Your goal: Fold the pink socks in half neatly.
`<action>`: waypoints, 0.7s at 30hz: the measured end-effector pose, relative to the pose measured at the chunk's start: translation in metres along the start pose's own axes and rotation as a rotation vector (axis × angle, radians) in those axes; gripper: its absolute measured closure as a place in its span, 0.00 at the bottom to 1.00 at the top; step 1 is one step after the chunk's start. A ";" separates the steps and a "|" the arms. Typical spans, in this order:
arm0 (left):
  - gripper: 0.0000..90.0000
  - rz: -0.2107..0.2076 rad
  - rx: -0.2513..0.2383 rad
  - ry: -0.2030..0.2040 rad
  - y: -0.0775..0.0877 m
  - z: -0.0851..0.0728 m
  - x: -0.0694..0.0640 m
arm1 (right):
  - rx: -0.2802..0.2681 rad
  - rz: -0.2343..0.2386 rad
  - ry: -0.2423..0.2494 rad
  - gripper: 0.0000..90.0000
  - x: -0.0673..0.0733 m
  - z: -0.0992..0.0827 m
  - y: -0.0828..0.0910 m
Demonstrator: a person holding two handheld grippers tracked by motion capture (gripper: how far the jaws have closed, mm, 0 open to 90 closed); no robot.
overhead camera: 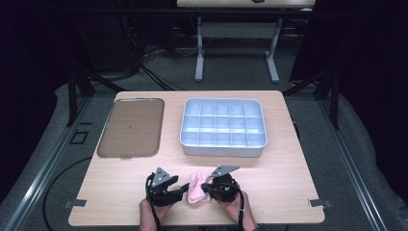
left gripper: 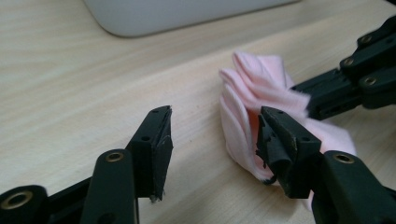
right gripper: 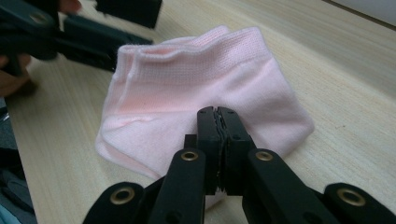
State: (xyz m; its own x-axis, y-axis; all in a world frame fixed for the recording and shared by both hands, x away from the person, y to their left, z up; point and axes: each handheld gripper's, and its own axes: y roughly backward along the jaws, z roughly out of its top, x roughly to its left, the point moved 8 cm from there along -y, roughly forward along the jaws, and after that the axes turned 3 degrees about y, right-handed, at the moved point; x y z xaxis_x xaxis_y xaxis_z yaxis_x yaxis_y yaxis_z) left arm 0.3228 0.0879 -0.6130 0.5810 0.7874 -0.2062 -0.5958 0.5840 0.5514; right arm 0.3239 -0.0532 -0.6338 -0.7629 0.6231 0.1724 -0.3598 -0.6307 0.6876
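The pink sock (right gripper: 205,98) lies on the tabletop (overhead camera: 288,192) between both claws. The right claw (right gripper: 218,116) is clenched, probably on its edge; the left claw (left gripper: 212,140) is released. If the right pulls now, the sock may slip free.

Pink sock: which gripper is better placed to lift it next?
Right. The right gripper is shut on the pink sock at its near edge. The left gripper is open beside the sock, holding nothing.
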 end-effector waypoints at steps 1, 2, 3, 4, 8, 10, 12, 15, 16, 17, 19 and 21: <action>0.49 -0.002 -0.008 -0.012 0.003 0.003 -0.001 | 0.001 -0.001 -0.001 0.98 0.000 0.000 0.000; 0.49 -0.011 -0.017 -0.024 0.006 0.007 -0.003 | 0.001 -0.003 0.000 0.98 0.000 0.000 0.000; 0.51 -0.026 -0.017 -0.036 0.008 0.009 -0.006 | 0.000 -0.004 0.001 0.98 0.000 0.000 0.000; 0.52 -0.042 -0.019 -0.051 0.009 0.012 -0.010 | -0.001 -0.004 0.000 0.98 0.000 0.000 0.000; 0.60 -0.098 -0.013 -0.111 0.010 0.018 -0.027 | -0.002 -0.005 0.001 0.98 0.000 0.000 0.000; 0.66 -0.114 0.010 -0.149 0.006 0.017 -0.034 | -0.002 -0.007 0.004 0.98 0.000 0.000 0.000; 0.71 -0.113 0.040 -0.182 0.000 0.013 -0.038 | -0.004 -0.008 0.003 0.98 0.000 0.000 0.000; 0.75 -0.127 0.056 -0.192 -0.007 0.009 -0.042 | -0.003 -0.006 0.002 0.98 0.000 -0.001 0.000; 0.76 -0.132 0.055 -0.191 -0.008 0.009 -0.043 | -0.004 -0.007 0.001 0.98 0.000 -0.001 0.000; 0.77 -0.139 0.054 -0.199 -0.008 0.009 -0.044 | -0.004 -0.007 0.002 0.98 0.000 -0.001 0.000; 0.76 -0.138 0.052 -0.203 -0.008 0.010 -0.046 | -0.003 -0.007 0.001 0.98 0.000 0.000 0.000; 0.72 -0.150 0.037 -0.206 -0.006 0.012 -0.049 | -0.002 -0.005 0.000 0.98 0.000 0.000 0.000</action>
State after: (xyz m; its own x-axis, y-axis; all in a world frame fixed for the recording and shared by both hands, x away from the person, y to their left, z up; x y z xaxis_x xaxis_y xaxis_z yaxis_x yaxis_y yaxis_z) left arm 0.3041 0.0434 -0.5963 0.7645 0.6333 -0.1206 -0.4760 0.6807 0.5568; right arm 0.3234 -0.0532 -0.6341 -0.7611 0.6263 0.1688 -0.3649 -0.6285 0.6869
